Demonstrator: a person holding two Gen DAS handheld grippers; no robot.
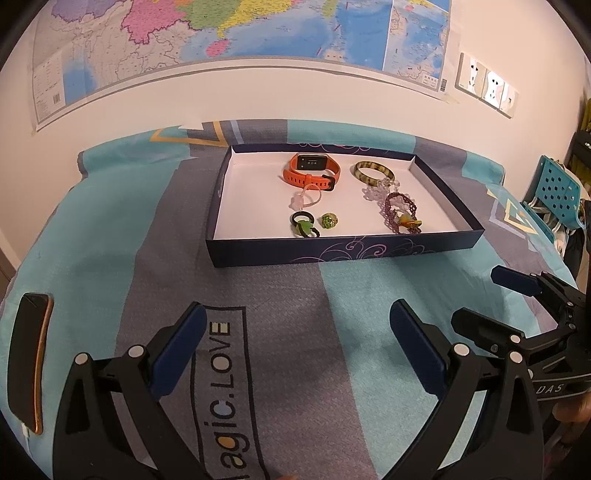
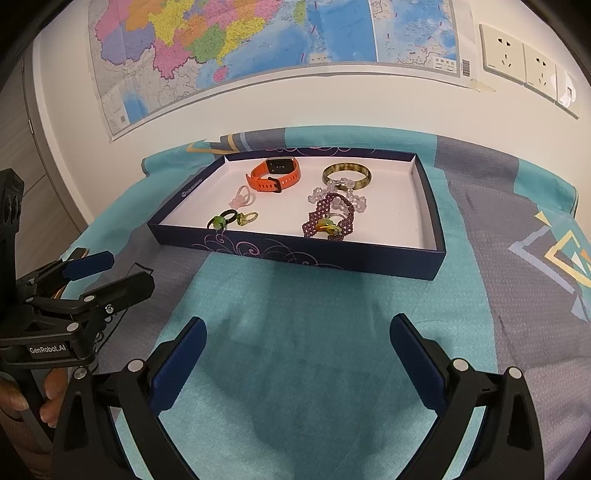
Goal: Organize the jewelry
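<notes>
Two tools are under my control, both spread wide and holding nothing: the left tool (image 1: 297, 345) and the right tool (image 2: 297, 354) hover low over the teal-and-grey bedspread (image 2: 303, 350). From the left wrist view, the right tool (image 1: 491, 299) sits at about 3 o'clock, and a phone (image 1: 27, 360) lies at 9 o'clock (edge-on, near the rim). At 12 o'clock ahead sits the dark blue box (image 1: 332, 251). Inside it I see an orange watch (image 1: 312, 171) at the back, a mottled bangle (image 1: 373, 171) to its right, clear crystal beads (image 1: 376, 188) touching the bangle, a purple beaded bracelet (image 1: 400, 212), a pink ring (image 1: 306, 199), a black-and-green ring (image 1: 303, 223) and a green ring (image 1: 328, 220). A map (image 1: 240, 33) hangs behind.
</notes>
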